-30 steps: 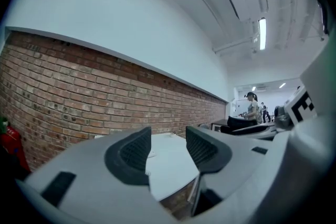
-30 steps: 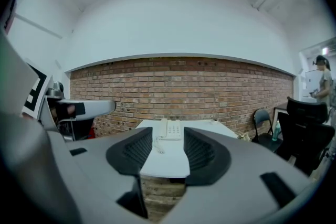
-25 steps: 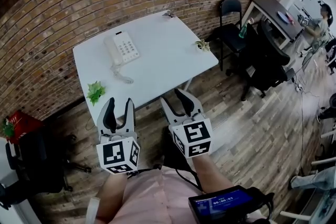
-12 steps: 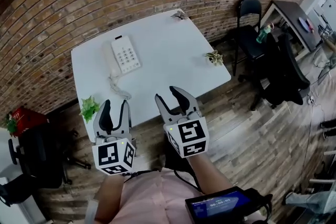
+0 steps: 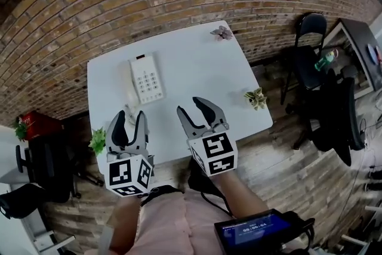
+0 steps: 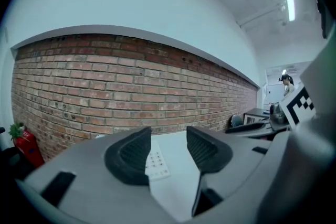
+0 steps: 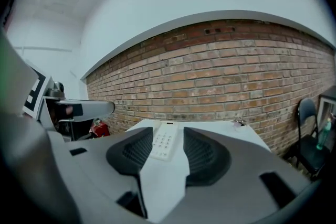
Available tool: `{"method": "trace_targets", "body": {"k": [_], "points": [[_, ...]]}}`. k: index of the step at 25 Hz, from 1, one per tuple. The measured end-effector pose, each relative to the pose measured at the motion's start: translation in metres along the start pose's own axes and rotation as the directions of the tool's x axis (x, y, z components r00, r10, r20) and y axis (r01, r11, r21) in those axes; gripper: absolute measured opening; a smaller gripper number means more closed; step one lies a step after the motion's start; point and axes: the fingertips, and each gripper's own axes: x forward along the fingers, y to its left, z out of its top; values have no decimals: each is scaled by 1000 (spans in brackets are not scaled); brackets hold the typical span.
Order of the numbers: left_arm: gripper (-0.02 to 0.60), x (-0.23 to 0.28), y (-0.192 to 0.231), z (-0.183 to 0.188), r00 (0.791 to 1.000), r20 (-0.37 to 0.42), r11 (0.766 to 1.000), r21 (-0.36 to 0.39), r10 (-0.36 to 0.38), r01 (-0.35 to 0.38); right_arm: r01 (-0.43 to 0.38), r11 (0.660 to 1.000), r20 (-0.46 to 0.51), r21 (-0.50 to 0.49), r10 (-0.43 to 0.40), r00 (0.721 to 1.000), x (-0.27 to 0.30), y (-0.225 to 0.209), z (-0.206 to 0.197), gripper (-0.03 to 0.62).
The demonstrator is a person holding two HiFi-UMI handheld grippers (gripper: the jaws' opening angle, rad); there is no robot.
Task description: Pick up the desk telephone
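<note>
A white desk telephone (image 5: 142, 79) with a keypad and a coiled cord lies on the left part of the white table (image 5: 197, 68), near the brick wall. My left gripper (image 5: 128, 122) hovers open over the table's near left edge, short of the phone. To its right my right gripper (image 5: 196, 109) is open too, above the table's front. Neither holds anything. In the left gripper view the telephone (image 6: 156, 162) shows between the jaws, far ahead. The right gripper view has the telephone (image 7: 164, 142) ahead between its jaws.
A small green plant (image 5: 97, 141) sits at the table's near left corner, a second plant (image 5: 256, 98) near the right edge, and a small pink object (image 5: 222, 33) at the far corner. Black chairs (image 5: 310, 57) stand right, another chair (image 5: 45, 164) left.
Both grippers have moved forward from in front of the table to over its near edge, closer to the telephone. Their jaws look unchanged.
</note>
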Motion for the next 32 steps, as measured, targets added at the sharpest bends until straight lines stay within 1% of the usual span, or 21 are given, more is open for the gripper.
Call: {"method": "trace_targets", "body": {"k": [4,10,13,18,24,29,32], "points": [[218,11,0,12,999,13,999,-3,37,-37,-29,1000,23,-12,29,999,15,-16,20,189],[218,23,22,35,993,57,994,-16,107,-106,-73,996,63,-54,76,995,42,-21,54,189],[218,29,34,38,990,61,991,-29,131,-129,-89,994,60,-68,93,994,56,-19,60,189],[218,49,56,35,988,52,988,-50,146,-143,-98,992,43,-80,102,994,83,-17,63,190],[219,85,83,22,991,14,988,-77,135,-134,-94,992,-14,-79,93,996,124,-18,55,190],[230,120,107,1,993,-43,988,-100,114,-118,-97,993,-80,-71,92,993,163,-17,39,190],[239,142,121,-17,991,-88,984,-137,104,-115,-105,993,-125,-51,98,987,187,-16,25,193]]}}
